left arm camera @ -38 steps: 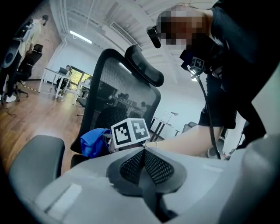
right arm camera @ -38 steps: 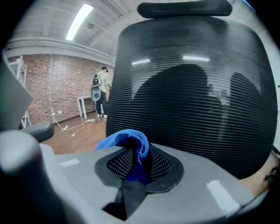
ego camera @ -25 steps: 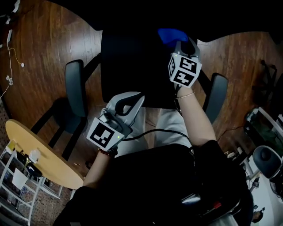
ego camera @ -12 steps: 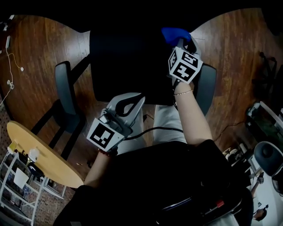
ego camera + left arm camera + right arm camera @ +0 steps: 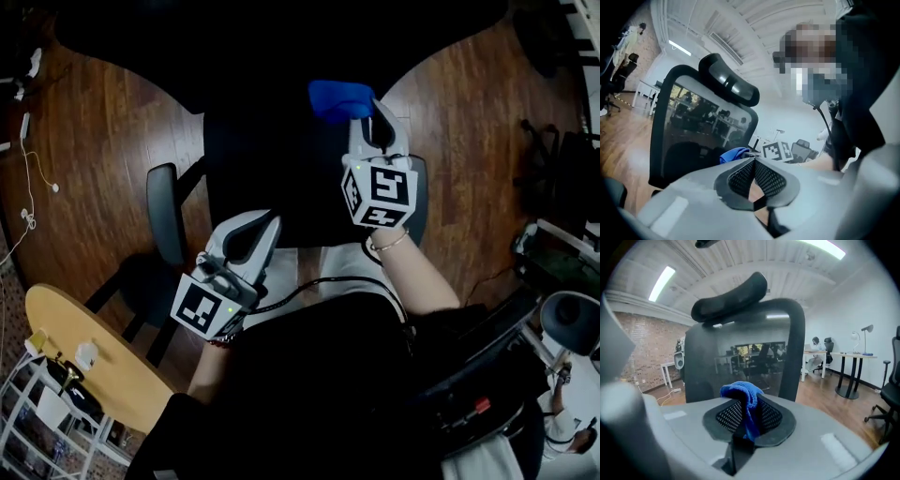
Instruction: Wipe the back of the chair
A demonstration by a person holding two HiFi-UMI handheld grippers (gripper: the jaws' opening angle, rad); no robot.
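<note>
The soft, limp blue microfibre cloth [image 5: 740, 392], pinched mid-fold in the closed fingers of the right gripper [image 5: 747, 412], hangs close before the office chair's mesh backrest [image 5: 740, 357], which likely yields under pressure; the left gripper [image 5: 752, 176] fingers are closed on nothing.

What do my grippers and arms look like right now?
The left gripper and right gripper are light grey shells with black perforated pads. Each bears a white cube with black square markers. A black cable leaves the left one. A thin bracelet circles the right wrist, beads the left. Black top, forearms bare.
</note>
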